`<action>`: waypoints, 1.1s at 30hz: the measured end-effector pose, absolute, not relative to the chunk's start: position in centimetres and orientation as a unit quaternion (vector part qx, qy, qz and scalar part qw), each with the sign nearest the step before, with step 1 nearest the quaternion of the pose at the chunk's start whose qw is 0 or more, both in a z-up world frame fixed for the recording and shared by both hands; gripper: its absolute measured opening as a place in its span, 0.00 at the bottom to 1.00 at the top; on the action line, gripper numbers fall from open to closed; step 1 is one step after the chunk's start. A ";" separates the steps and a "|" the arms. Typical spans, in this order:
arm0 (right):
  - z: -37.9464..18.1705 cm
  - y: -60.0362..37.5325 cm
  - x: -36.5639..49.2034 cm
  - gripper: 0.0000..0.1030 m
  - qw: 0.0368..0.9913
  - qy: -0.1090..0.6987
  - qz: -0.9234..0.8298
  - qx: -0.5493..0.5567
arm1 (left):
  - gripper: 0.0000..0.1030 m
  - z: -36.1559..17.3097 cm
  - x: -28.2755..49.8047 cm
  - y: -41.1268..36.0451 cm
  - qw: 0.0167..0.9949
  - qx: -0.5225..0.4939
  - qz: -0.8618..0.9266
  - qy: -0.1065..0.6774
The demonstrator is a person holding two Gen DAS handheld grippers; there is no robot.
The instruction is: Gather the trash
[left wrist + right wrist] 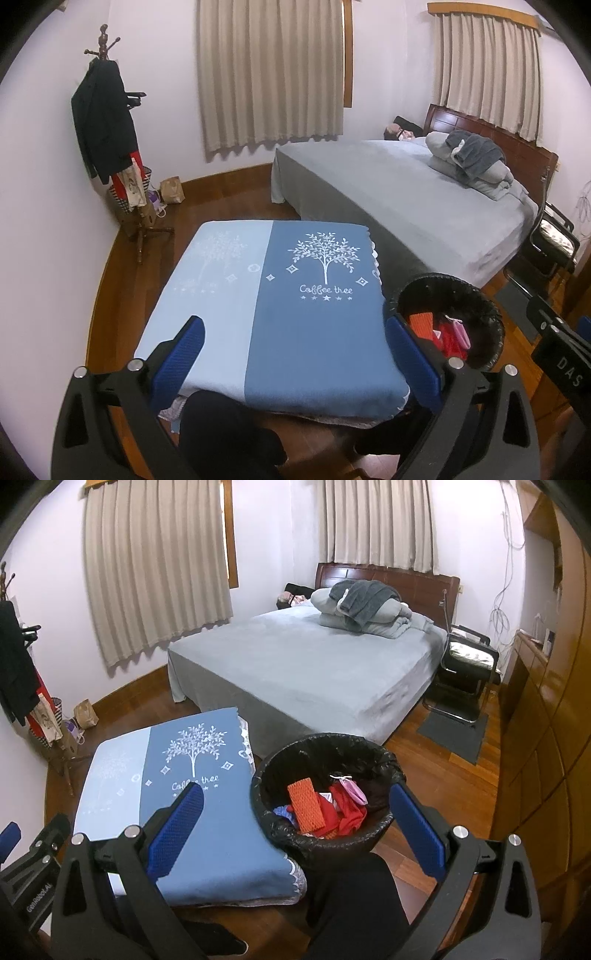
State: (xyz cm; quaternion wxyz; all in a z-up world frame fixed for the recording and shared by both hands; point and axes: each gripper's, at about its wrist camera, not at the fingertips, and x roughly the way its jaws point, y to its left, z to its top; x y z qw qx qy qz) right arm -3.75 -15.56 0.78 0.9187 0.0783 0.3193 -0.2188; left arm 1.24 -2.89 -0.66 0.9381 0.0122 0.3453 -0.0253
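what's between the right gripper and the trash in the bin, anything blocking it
Nothing visible blocks it. The right gripper is open and empty above the black-lined bin, whose mouth is uncovered. The orange mesh piece and red scraps lie exposed on top.

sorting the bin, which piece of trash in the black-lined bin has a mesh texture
The orange netted rectangle, lying flat at the left of the black-lined bin; the red pieces beside it are smooth and crumpled.

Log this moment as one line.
left gripper: open, empty | right gripper: open, empty | bin: trash inside | table: bare
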 end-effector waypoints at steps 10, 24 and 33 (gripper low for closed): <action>0.5 -15.5 -3.5 0.95 0.918 0.323 -0.217 0.077 | 0.93 -0.7 1.6 -2.4 0.937 0.010 -0.021 0.348; 0.2 -15.3 -3.3 0.95 0.918 0.324 -0.217 0.076 | 0.93 -0.6 1.6 -2.3 0.937 0.010 -0.021 0.347; 0.3 -15.4 -3.2 0.95 0.918 0.324 -0.217 0.076 | 0.93 -0.7 1.6 -2.4 0.937 0.011 -0.021 0.348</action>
